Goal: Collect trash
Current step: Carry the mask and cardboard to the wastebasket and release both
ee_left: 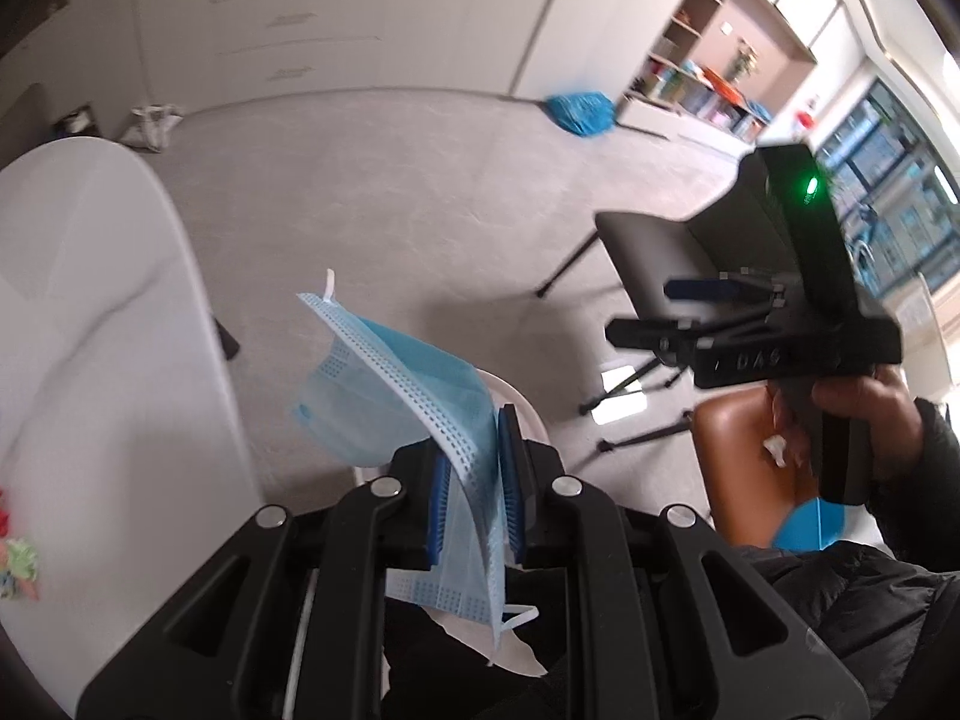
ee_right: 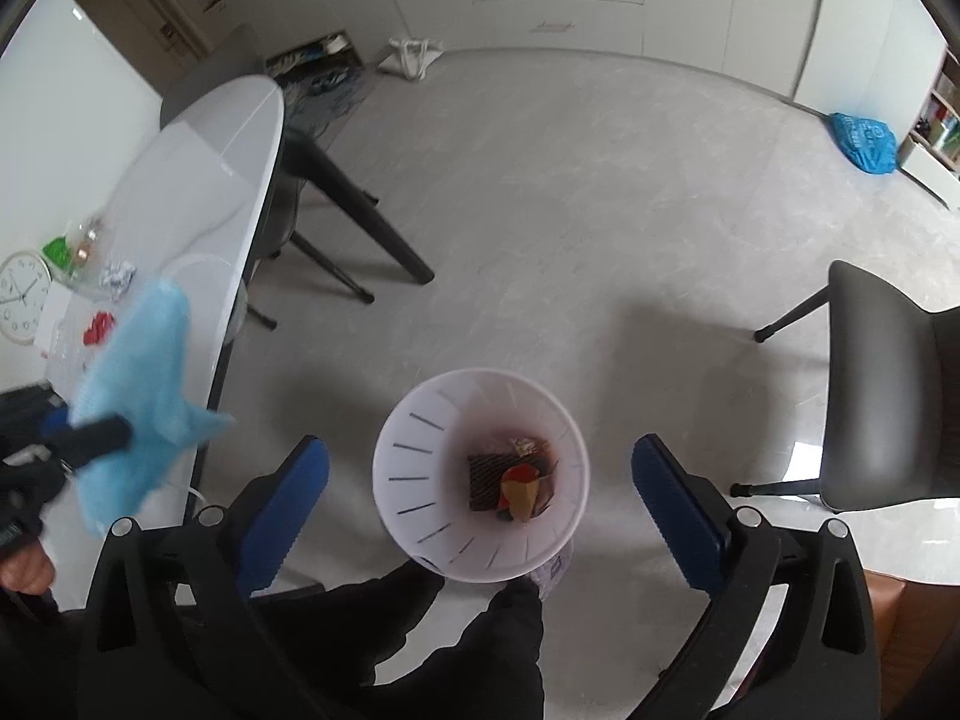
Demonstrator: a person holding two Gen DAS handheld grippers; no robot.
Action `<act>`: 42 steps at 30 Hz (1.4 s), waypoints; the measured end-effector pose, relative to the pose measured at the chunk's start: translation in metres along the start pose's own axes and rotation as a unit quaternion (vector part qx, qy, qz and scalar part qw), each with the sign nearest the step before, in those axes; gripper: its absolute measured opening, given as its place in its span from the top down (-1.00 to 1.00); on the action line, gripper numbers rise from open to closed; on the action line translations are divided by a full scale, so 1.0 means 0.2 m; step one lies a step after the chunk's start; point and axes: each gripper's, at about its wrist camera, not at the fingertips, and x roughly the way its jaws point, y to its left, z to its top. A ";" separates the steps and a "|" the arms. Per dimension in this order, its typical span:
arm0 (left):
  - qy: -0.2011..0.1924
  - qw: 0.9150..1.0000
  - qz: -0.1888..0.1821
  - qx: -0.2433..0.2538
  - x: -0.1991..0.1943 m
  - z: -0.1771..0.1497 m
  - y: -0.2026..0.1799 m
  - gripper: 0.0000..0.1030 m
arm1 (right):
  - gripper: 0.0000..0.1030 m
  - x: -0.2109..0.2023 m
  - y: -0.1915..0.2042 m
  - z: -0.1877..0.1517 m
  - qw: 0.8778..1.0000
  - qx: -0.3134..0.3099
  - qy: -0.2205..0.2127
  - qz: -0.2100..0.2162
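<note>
my left hand-held gripper [ee_left: 474,498] clamped on a blue face mask [ee_left: 390,384] beside the white table's [ee_right: 198,180] edge, my right hand-held gripper [ee_right: 480,510] spread wide and empty above the white waste bin [ee_right: 414,444] on the floor, wrappers [ee_right: 510,480] inside it

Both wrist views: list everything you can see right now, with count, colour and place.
Face mask: one, light blue, clamped in the left gripper.
Waste bin: one, white, on the floor below the right gripper, wrappers inside.
Table: one, white, left of the bin; clock, red and green scraps on it.
Chair: one, dark grey, right of the bin.
Plastic bag: one, blue, on the floor by the far wall.
Tote bag: one, white, against the far wall.
Left gripper: shut on the mask.
Right gripper: open, empty.
</note>
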 end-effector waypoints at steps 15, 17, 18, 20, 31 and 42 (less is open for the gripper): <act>-0.015 0.999 0.041 0.007 -0.02 0.04 -0.07 -0.85 | -0.95 -0.03 -0.01 0.01 1.000 0.002 -0.002 0.011; -0.020 0.999 0.040 0.014 -0.03 0.04 -0.08 -0.85 | -0.95 -0.03 0.00 0.01 1.000 -0.002 -0.003 0.013; -0.023 0.999 0.038 0.016 -0.04 0.03 -0.08 -0.85 | -0.95 -0.03 0.00 0.01 1.000 -0.004 -0.003 0.014; -0.029 0.999 0.034 0.026 -0.06 0.03 -0.10 -0.85 | -0.95 -0.04 0.01 0.02 1.000 -0.007 -0.005 0.019; -0.055 0.994 -0.039 0.084 -0.14 0.04 -0.27 -0.85 | -0.95 -0.13 0.05 0.13 0.978 -0.117 -0.003 0.170; -0.061 0.990 -0.072 0.108 -0.14 0.11 -0.46 -0.85 | -0.95 -0.18 -0.04 0.30 0.907 -0.085 0.055 0.408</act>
